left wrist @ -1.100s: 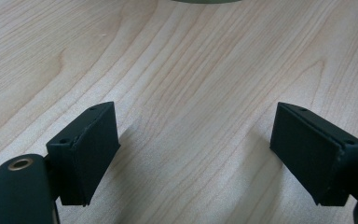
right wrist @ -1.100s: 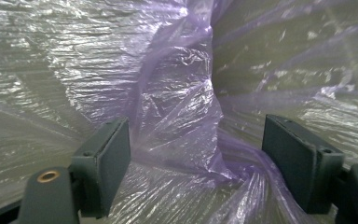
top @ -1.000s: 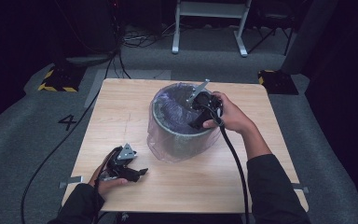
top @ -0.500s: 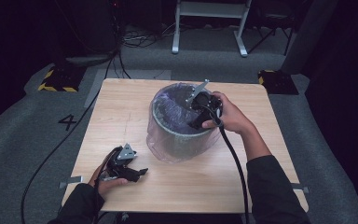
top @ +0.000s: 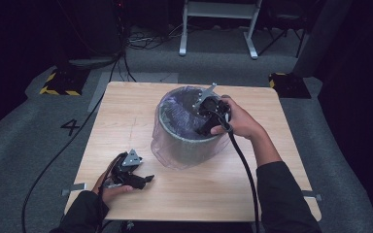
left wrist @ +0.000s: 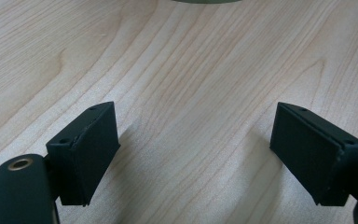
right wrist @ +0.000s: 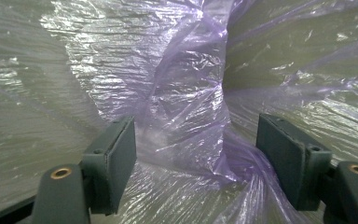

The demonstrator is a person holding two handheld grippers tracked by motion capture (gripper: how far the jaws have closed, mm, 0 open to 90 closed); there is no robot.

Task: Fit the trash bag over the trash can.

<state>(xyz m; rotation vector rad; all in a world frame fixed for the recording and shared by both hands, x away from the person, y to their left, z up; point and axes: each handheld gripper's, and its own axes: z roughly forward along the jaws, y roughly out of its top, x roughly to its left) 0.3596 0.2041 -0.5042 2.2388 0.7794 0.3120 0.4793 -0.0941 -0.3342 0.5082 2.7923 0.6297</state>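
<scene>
- Bin: a round grey-green tub stands upright near the middle of the wooden table.
- Inside the bin is a thin see-through purple bag. The bag is all crinkly and shiny.
- The bag's top edge is folded over the rim and hangs down the outside of the bin, almost to the table.
- I cannot see anything in the bin but the bag and the tip of a gripper.
- In the right gripper view, the bag bunches up into a twisted fold that runs up the middle, with the bin's wall showing behind it.
- The right gripper is held in the person's right hand, at the right side of the bin's rim. It points down into the bin.
- Its jaws are spread wide. The bunched fold of bag sits in the gap between them, but the jaws do not pinch it.
- The left gripper rests on the table near the front left, well apart from the bin. The left hand holds it.
- Its jaws are spread wide too, with bare wood between them.
- A black cable runs from the right gripper along the arm toward the front edge of the table.
</scene>
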